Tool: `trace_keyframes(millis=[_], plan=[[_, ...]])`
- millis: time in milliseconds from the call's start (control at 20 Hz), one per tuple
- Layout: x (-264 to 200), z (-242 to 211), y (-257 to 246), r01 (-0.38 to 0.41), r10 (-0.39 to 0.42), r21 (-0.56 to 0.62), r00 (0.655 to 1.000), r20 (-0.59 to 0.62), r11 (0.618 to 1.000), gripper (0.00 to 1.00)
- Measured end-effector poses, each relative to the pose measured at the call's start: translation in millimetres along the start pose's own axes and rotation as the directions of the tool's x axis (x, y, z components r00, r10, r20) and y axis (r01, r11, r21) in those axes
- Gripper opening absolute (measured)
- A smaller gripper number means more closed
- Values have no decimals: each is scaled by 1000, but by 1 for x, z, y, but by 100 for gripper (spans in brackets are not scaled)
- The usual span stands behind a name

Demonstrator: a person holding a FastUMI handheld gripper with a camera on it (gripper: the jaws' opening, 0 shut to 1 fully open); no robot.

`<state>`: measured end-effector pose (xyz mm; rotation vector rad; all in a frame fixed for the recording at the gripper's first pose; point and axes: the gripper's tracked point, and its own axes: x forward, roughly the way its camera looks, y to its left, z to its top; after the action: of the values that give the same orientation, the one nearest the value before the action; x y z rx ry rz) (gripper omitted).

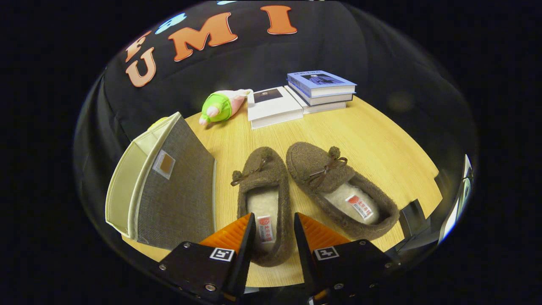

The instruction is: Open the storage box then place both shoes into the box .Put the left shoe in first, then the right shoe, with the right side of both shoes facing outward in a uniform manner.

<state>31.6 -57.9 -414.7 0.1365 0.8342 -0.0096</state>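
Gripper (274,222) hovering low over the table, fingers apart, nothing clamped; heel end of the left shoe (263,199) lying in the gap between them, seemingly untouched.

Just beside it, to the right, the right shoe (338,190), toe pointing away and angled slightly off, the two toes close together, maybe brushing. Both fuzzy brown slippers with pale fleece lining, a small bow and pompom on each front, a sewn tag inside each heel.

Left of the fingers and the left shoe, the storage box (169,186): grey fabric, cream inside, standing close to the left shoe with a small patch on its grey face. Hard to tell whether its opening is already free; looks tipped or folded.

Beyond the shoes, on the wooden table (381,140), three books (296,99): one white lying alone, two stacked just beside it. Next to the white one, a green and pink plush toy (220,108).

Handling, as a guess: light, soft, floppy, squashing under pressure; fleece grippy, unlikely to slip. Best taken at the heel rim, one finger inside against the lining and one outside, or across the firmer sole edge. Toe likely to droop once lifted.

Count: two shoes, one box, three books, one toy.
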Motion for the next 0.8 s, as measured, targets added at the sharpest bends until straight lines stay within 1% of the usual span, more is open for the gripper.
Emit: trace_keyframes(millis=[150, 300, 450, 500, 600, 700, 750, 800], plan=[[16, -2, 0, 1, 0, 16, 999, -37, 1000, 49], [28, -3, 1, -2, 3, 16, 998, -59, 1000, 46], [37, -7, -2, 16, -16, 0, 996, -87, 1000, 45], [39, -7, -3, 19, -19, -4, 996, -89, 1000, 42], [41, -6, -6, 24, -24, -5, 996, -87, 1000, 28], [40, -3, -9, 25, -23, 29, 997, -79, 999, 15], [38, 0, -7, 16, -12, 61, 998, -67, 998, 5], [36, 3, -6, 9, -4, 84, 998, -55, 996, 4]])
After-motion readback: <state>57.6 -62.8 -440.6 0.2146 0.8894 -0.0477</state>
